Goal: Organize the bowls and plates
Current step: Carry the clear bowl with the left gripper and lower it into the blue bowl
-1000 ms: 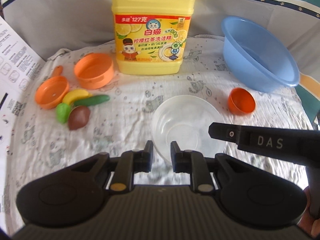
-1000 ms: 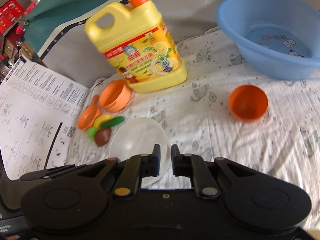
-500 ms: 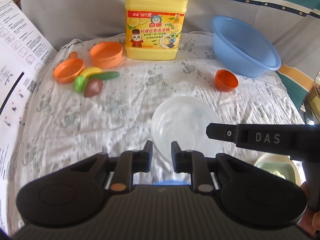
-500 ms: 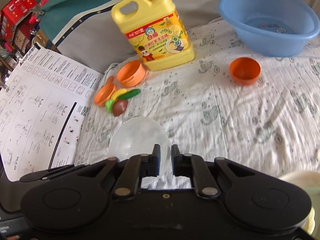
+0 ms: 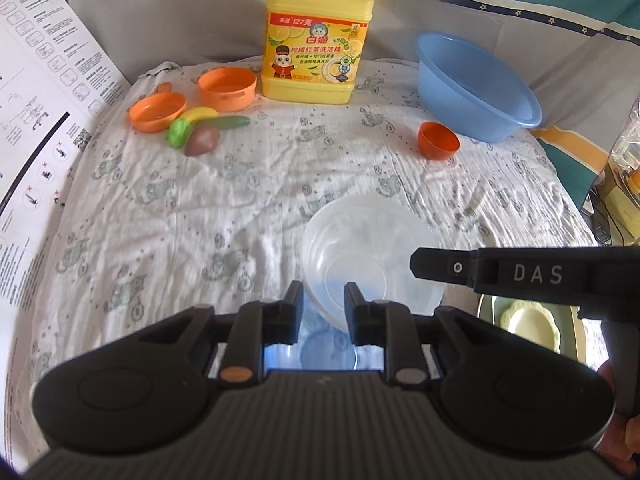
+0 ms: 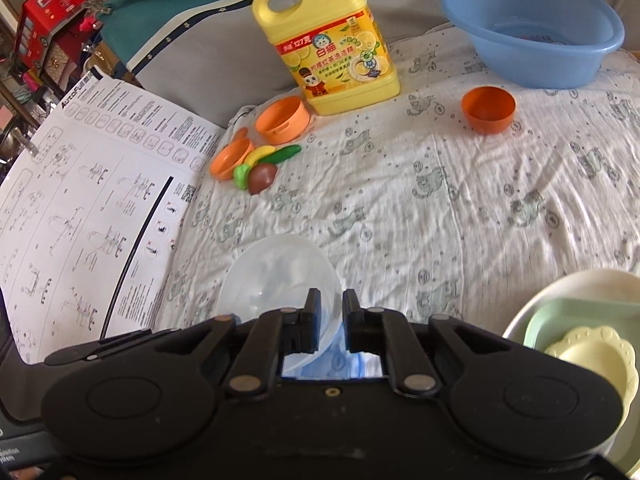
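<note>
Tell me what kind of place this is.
Likely a home, not a kitchen: a soft surface under a printed cloth, with a dish soap jug, a blue basin and toy food.

light: bright daylight | shadows: soft | blur: slight | edges: strong fisheye bending, dark corners

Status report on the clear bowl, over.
Right gripper shut on clear bowl rim. Left gripper at rim, grip unclear. Blue dish beneath.
</note>
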`<state>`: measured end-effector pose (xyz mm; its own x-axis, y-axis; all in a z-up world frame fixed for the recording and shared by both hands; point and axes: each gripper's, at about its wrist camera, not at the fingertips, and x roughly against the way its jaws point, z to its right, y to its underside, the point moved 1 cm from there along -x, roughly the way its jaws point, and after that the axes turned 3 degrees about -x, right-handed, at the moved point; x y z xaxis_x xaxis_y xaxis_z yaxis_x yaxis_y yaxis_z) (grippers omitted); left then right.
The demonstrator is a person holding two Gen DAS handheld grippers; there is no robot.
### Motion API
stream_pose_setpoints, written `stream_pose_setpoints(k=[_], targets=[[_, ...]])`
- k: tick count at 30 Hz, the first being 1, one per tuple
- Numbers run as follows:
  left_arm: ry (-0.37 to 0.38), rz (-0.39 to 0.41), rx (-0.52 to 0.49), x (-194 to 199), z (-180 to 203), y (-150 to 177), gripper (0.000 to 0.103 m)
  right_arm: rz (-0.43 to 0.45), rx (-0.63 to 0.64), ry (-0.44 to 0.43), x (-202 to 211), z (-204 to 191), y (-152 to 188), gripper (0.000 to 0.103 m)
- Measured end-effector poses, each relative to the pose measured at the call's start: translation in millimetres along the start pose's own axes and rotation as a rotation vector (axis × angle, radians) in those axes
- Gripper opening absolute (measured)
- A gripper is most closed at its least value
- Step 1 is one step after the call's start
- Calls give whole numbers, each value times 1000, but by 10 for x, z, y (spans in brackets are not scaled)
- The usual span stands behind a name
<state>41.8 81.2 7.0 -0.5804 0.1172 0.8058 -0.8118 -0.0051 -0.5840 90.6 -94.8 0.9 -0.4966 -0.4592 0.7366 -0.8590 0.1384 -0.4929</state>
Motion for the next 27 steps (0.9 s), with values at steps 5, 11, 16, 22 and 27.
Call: stream_pose_setpoints(k=[5,11,16,22,27], targets=[[1,-8,6,42,-25,148,22,-17,5,-4,25,-29,138,11],[6,-29,32,40,-101,299,23,-42,13,-7,-5,-70,255,11],[8,-47,43,4,-146,359,24,-59,24,-6,-40,-98,305,12],[8,-56,45,-26,-155,386,25,-75,24,-1,-88,-99,341,12],[6,-60,49,-50,-162,389,26,-84,22,-2,-117,-85,348,12]])
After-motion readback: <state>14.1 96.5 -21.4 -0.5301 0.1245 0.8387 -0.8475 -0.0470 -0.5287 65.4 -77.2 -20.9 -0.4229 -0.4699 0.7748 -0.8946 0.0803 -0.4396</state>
